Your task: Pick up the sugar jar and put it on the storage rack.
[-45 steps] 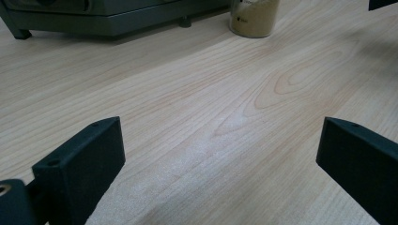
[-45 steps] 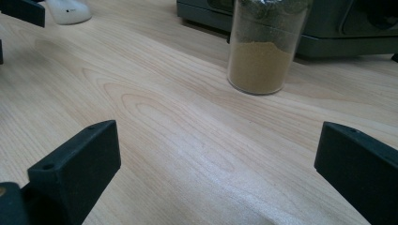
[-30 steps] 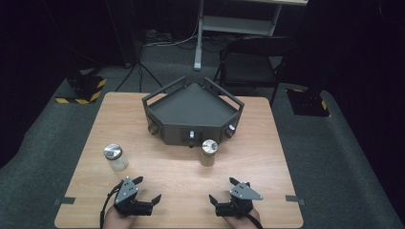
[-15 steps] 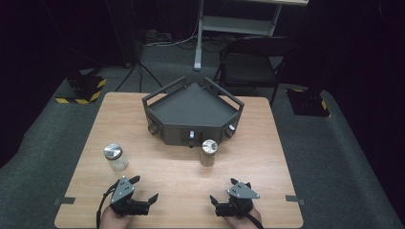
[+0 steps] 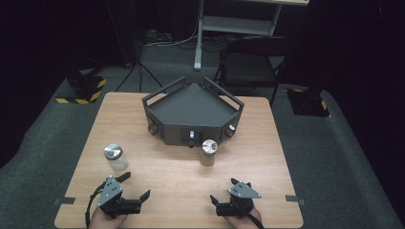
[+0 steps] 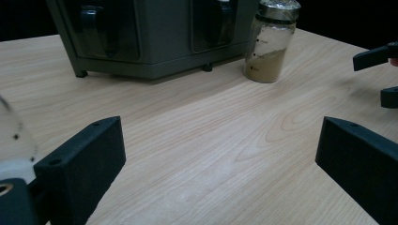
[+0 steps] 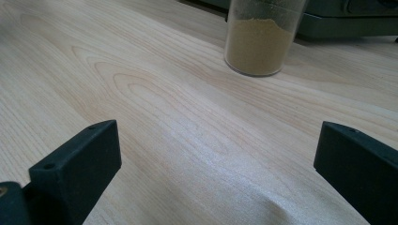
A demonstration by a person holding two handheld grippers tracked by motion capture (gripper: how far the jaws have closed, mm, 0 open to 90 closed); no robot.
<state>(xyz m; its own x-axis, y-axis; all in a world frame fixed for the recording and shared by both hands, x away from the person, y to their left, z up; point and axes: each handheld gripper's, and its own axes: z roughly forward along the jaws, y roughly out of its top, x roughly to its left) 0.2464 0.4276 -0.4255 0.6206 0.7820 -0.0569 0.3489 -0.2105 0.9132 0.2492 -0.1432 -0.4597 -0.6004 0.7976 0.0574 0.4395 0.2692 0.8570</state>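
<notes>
Two glass jars with metal lids stand on the wooden table [image 5: 181, 181]. The left jar [image 5: 115, 157] holds something pale. The right jar [image 5: 208, 152] holds tan powder [image 6: 268, 51] [image 7: 259, 44]. My left gripper [image 5: 134, 186] [image 6: 220, 140] rests open near the front edge, just right of the left jar, whose glass shows at its camera's left edge [image 6: 13, 140]. My right gripper [image 5: 223, 190] [image 7: 216, 145] is open too, a short way in front of the powder jar. Neither holds anything.
A dark grey angular rack [image 5: 191, 114] [image 6: 150, 37] with knobs on its front stands mid-table, just behind the powder jar. A folding chair [image 5: 248, 67] and a stand's post [image 5: 198, 33] lie beyond the far edge. Bare wood spreads between the grippers.
The left gripper has drifted slightly left and toward the near edge. The right gripper has barely moved. Both stay open; the jars have not moved.
</notes>
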